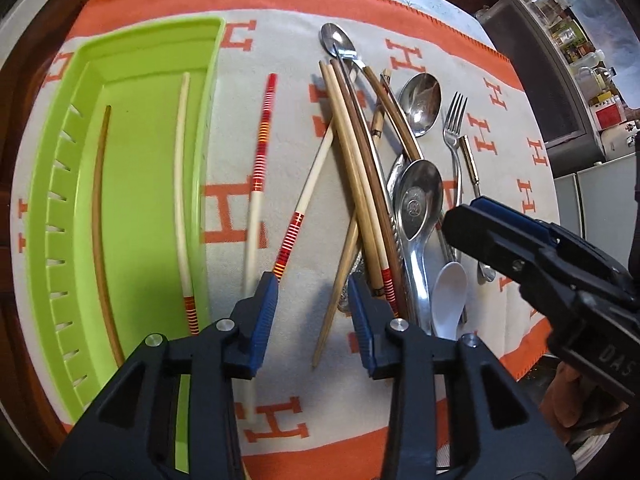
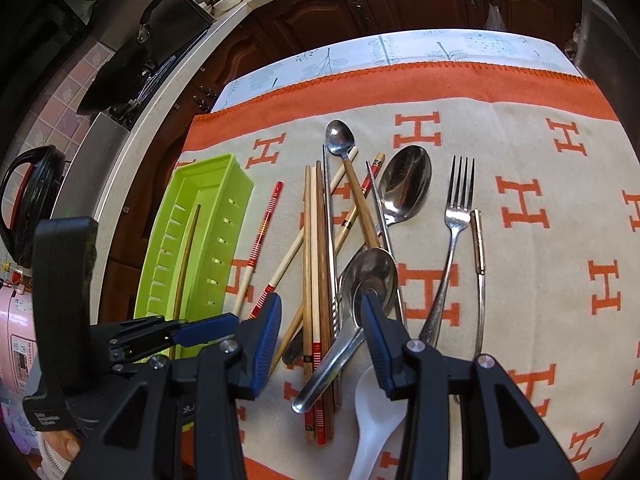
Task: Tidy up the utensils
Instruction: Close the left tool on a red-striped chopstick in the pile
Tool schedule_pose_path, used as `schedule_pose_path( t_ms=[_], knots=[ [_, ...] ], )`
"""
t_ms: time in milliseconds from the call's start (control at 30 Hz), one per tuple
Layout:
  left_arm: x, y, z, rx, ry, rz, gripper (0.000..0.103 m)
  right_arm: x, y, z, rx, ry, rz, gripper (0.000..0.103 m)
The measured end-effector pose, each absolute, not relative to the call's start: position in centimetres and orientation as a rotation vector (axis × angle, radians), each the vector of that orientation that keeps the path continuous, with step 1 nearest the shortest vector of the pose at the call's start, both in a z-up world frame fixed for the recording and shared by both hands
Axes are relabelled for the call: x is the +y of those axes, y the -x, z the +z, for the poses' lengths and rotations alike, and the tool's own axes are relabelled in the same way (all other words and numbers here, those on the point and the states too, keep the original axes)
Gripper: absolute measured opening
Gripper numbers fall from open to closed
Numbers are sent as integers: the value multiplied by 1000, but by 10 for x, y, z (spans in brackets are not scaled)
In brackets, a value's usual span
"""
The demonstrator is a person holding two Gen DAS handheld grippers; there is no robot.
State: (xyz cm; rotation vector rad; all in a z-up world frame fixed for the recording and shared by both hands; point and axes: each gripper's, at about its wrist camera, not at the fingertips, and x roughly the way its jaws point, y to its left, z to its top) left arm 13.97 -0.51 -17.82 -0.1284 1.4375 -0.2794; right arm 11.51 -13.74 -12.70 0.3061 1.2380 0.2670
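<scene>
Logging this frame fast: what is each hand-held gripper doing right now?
Left hand-held gripper: open, holding nothing.
Right hand-held gripper: open, holding nothing.

Left tongs (image 1: 312,284) agape, empty; right tongs (image 2: 320,306) agape, empty.
</scene>
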Motion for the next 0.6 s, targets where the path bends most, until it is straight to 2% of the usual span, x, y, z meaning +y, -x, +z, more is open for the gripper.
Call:
schedule_pose_path(
  t_ms=[233, 600],
  knots=[
    [-3, -140, -164, 1416, 88, -253, 33, -142, -115, -128, 1232, -321, 265, 42],
    [-18, -171, -174, 1409, -43, -112, 31, -135, -117, -126, 1223, -323, 289, 41]
  ],
)
